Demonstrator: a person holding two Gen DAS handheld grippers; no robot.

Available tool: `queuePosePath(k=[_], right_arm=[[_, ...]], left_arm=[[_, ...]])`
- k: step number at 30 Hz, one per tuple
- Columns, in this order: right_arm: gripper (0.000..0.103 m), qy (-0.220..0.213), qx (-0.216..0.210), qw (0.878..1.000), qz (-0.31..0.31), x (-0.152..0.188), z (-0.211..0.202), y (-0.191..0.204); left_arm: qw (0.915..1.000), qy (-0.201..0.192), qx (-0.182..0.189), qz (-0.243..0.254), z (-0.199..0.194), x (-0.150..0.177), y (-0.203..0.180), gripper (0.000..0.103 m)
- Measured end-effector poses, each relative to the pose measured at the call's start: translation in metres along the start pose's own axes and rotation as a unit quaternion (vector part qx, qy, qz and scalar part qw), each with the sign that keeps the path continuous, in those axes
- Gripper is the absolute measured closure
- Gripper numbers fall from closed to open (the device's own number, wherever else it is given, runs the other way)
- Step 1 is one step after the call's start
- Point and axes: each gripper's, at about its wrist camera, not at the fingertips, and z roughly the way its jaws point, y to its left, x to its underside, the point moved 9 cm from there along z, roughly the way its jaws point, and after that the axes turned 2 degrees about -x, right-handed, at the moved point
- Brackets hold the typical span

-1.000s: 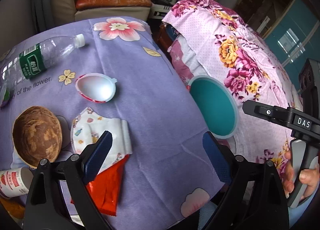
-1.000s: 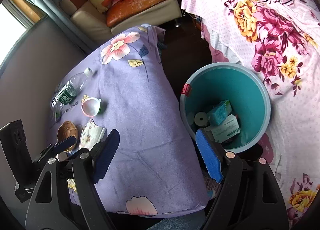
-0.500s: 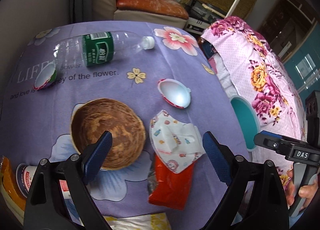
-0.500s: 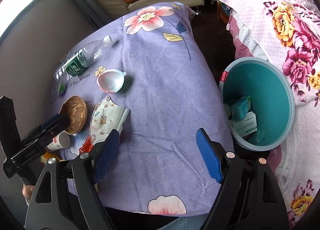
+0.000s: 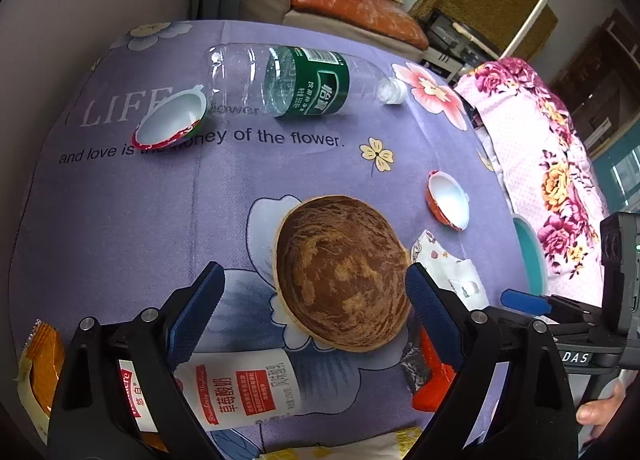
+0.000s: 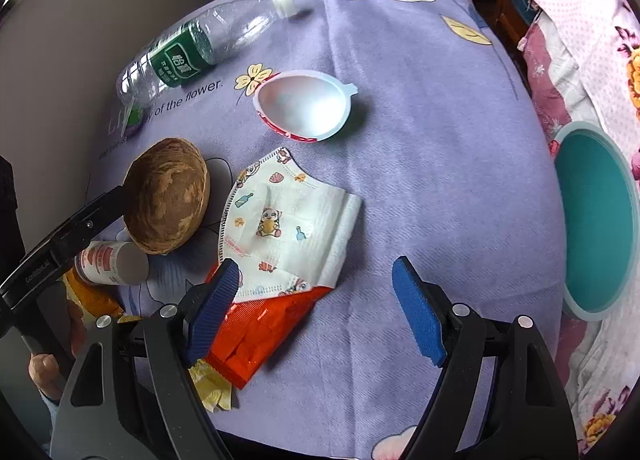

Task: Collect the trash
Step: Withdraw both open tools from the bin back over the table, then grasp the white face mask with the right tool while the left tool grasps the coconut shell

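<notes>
Trash lies on a purple flowered tablecloth [image 5: 120,220]. My left gripper [image 5: 316,320] is open above a brown coconut shell [image 5: 340,272], with a yogurt bottle [image 5: 248,392] lying below it. My right gripper [image 6: 316,308] is open and empty over a printed face mask [image 6: 288,220] and a red wrapper [image 6: 260,332]. A clear plastic bottle [image 5: 288,80] with a green label, a white cup [image 5: 172,124] and another white cup [image 6: 308,104] lie farther off. The teal bin [image 6: 600,216] stands right of the table.
An orange wrapper [image 5: 44,368] lies at the table's left edge and a yellow wrapper [image 6: 212,384] at the near edge. A bed with a pink flowered cover [image 5: 552,148] is right of the table. A sofa [image 5: 352,8] stands behind it.
Both grippers have swung left from the bin side toward the trash and come lower. The left now hangs over the coconut shell, the right over the mask. Both stay open.
</notes>
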Motion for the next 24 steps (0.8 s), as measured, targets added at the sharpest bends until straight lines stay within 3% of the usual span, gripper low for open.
queuePosePath(k=[6, 10, 12, 14, 18, 22, 24], right_arm=[[0.028, 0.012, 0.014, 1.000, -0.011, -0.004, 0.025, 0.015], [0.029, -0.007, 0.047, 0.998, -0.036, -0.006, 0.030, 0.018], [0.051, -0.012, 0.054, 0.997, -0.046, -0.008, 0.033, 0.021], [0.061, -0.018, 0.064, 0.996, -0.058, -0.010, 0.032, 0.023], [0.093, -0.030, 0.060, 0.995, -0.068, -0.013, 0.026, 0.023], [0.097, -0.043, 0.037, 0.996, -0.068, -0.018, 0.013, 0.021], [0.098, -0.051, 0.031, 0.996, -0.065, -0.021, 0.006, 0.021]], left_arm=[[0.9999, 0.012, 0.001, -0.007, 0.007, 0.001, 0.010, 0.011], [0.9998, 0.017, 0.001, -0.003, 0.011, 0.001, 0.009, 0.011], [0.9998, 0.021, 0.001, -0.001, 0.014, 0.001, 0.009, 0.011], [0.9997, 0.025, 0.000, 0.000, 0.017, 0.001, 0.008, 0.011], [0.9995, 0.031, 0.001, 0.002, 0.022, 0.002, 0.004, 0.011], [0.9993, 0.033, -0.006, 0.015, 0.027, 0.003, 0.000, 0.013], [0.9988, 0.033, -0.015, 0.032, 0.030, 0.002, -0.006, 0.027]])
